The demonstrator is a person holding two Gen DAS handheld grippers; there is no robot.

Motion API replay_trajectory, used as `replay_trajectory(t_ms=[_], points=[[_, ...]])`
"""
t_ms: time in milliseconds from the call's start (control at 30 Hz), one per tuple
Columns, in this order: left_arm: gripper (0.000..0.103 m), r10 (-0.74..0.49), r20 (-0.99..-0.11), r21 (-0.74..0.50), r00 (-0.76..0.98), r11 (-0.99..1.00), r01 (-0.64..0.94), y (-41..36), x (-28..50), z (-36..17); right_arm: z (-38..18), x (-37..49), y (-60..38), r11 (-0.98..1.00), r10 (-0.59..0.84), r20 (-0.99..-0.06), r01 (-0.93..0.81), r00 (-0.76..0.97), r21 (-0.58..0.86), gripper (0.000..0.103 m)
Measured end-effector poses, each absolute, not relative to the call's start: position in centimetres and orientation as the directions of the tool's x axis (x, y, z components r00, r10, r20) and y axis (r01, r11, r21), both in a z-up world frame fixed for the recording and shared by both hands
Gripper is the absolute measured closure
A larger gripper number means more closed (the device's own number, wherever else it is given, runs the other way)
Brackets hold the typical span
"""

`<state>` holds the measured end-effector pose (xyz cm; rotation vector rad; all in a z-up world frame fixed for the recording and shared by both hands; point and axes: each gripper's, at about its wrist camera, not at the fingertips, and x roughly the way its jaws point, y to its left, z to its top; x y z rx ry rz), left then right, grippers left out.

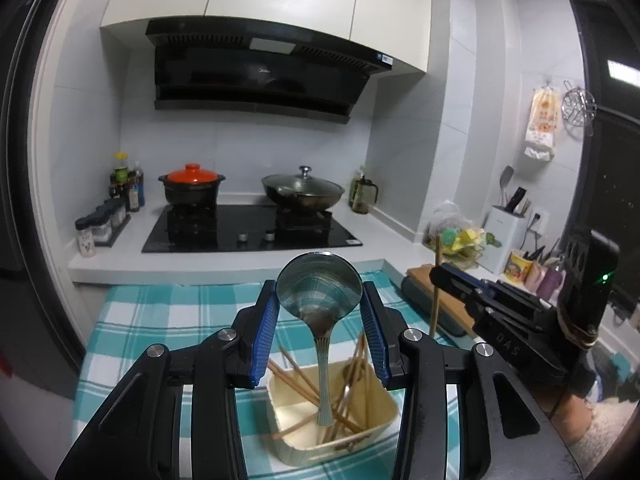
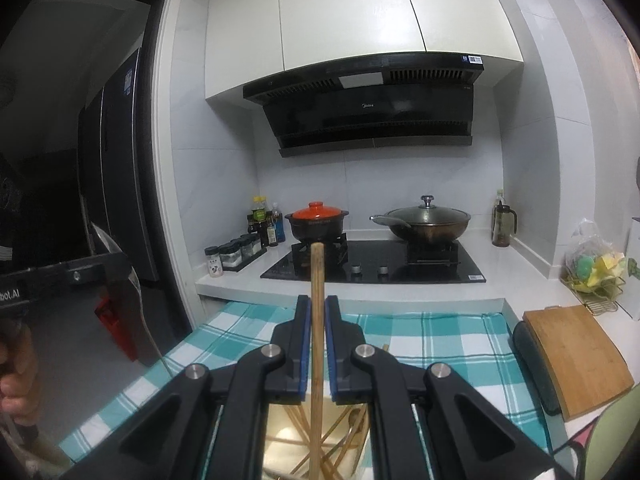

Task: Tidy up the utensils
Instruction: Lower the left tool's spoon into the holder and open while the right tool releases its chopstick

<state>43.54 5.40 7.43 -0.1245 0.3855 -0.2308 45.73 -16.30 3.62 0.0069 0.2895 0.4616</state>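
Steel spoon point(image 1: 320, 292) stands upright between the fingers of the left gripper point(image 1: 320, 304), bowl up, handle end down in the cream box point(image 1: 384, 416) among loose chopsticks point(image 1: 296, 380). Blue pads sit just beside the bowl on both sides; contact not clear, so grip state cannot be told. Box rests on the teal checked cloth point(image 1: 160, 320). Further right, the right gripper point(image 2: 318, 312) is clamped on one wooden chopstick point(image 2: 317, 280), held vertical, lower end down among the others in the box point(image 2: 280, 420).

Judged step: sorting, with utensils being lifted out or stood in the box. Next move calls for a straight vertical path for each piece, clear of the crossed chopsticks.
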Motion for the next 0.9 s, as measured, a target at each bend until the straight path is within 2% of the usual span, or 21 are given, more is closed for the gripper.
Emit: replay_trajectory(t_ms=[233, 367, 767, 833, 867, 900], points=[[0.062, -0.232, -0.440, -0.173, 0.867, 0.970, 0.172, 4.4, 47.9, 2.7, 2.1, 49.4, -14.9, 0.896, 0.440, -0.219, -0.443, 0.871, 0.040, 0.096], [0.062, -0.240, -0.500, -0.195, 0.832, 0.967, 0.162, 4.0, 49.3, -0.4, -0.6, 50.8, -14.1, 0.890, 0.444, -0.233, -0.456, 0.865, 0.005, 0.096], [0.060, -0.245, -0.654, -0.226, 0.716, 0.966, 0.125, 3.7, 51.8, -6.8, -9.6, 55.0, -12.6, 0.846, 0.499, -0.573, -0.510, 0.650, 0.157, 0.095], [0.055, -0.231, -0.642, -0.214, 0.731, 0.970, 0.118, 4.1, 51.1, -6.2, -9.9, 55.6, -12.9, 0.851, 0.496, -0.596, -0.489, 0.632, 0.190, 0.082], [0.050, -0.225, -0.631, -0.208, 0.743, 0.971, 0.117, 4.4, 50.5, -5.7, -9.7, 55.5, -13.2, 0.856, 0.493, -0.591, -0.478, 0.639, 0.197, 0.066], [0.039, -0.216, -0.621, -0.201, 0.754, 0.973, 0.114, 4.7, 50.0, -5.1, -9.3, 55.3, -13.6, 0.860, 0.490, -0.581, -0.470, 0.650, 0.199, 0.053]])
